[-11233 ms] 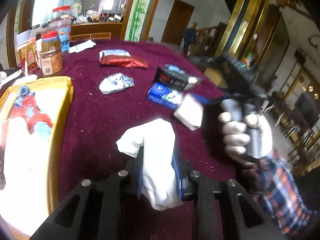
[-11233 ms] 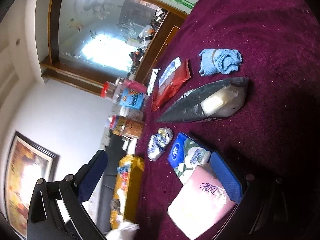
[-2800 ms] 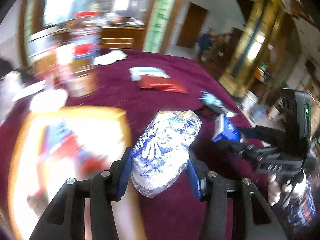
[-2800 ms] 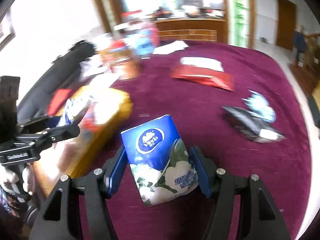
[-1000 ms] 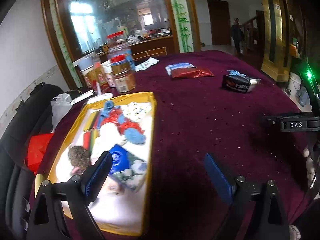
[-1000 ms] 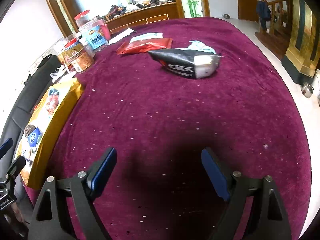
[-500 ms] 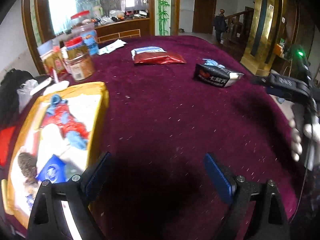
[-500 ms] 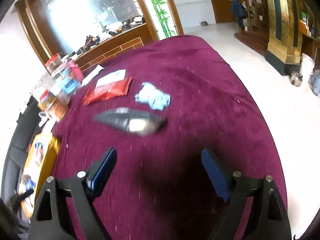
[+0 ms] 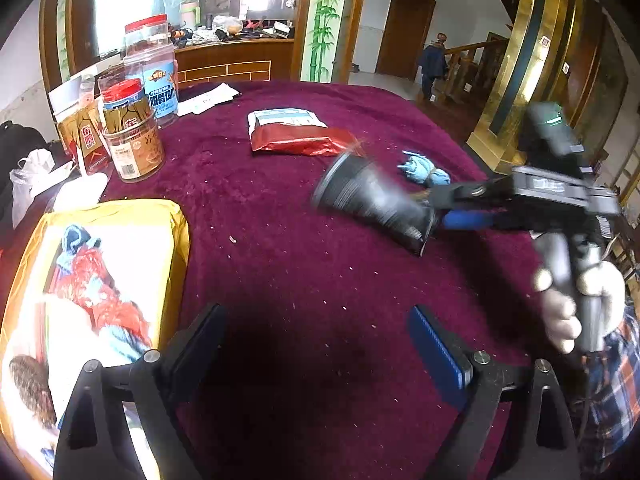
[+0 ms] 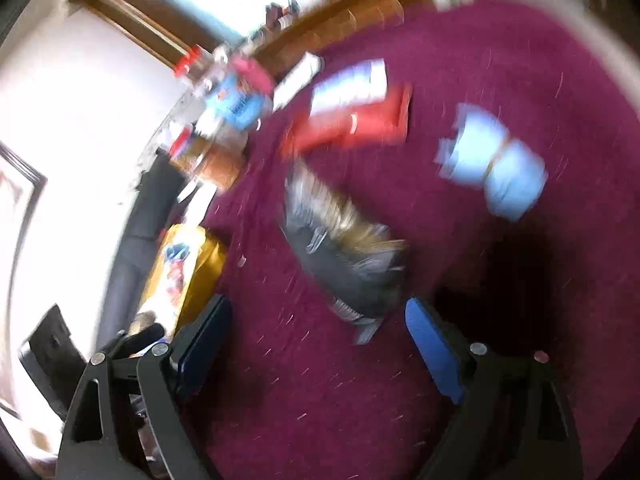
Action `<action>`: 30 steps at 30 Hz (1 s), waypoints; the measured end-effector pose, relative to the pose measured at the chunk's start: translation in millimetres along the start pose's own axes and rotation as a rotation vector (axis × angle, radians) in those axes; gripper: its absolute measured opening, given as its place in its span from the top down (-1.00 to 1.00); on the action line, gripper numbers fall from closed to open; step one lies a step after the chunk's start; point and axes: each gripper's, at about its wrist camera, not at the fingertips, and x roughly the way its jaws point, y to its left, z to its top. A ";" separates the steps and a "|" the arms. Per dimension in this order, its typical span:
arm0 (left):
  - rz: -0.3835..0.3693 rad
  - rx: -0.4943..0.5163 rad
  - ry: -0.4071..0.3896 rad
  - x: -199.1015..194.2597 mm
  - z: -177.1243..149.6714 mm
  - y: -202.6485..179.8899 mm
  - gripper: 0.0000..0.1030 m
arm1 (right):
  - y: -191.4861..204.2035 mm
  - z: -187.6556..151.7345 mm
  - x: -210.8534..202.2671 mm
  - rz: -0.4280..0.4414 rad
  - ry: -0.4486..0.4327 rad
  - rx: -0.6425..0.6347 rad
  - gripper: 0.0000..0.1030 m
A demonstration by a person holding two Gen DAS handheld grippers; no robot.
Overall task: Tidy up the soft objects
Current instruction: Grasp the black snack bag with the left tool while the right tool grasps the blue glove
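We see a worktop point(image 9: 304, 264) covered in dark red cloth. Our left hand-held gripper point(image 9: 316, 340) hangs above bare cloth, its jaws apart and empty. Our right hand-held gripper point(image 10: 316, 336) also has its jaws wide apart, with nothing clamped; in the blurred right wrist view a black packet point(image 10: 348, 264) lies just ahead of its fingers. A light blue cloth bundle point(image 9: 424, 170) sits beyond it. At left, a yellow tray point(image 9: 176, 216) holds soft toys.
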 end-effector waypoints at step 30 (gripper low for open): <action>-0.149 -0.055 0.030 100.2 67.4 -48.4 0.41 | -25.3 1.5 -26.3 -0.435 -0.156 0.014 0.34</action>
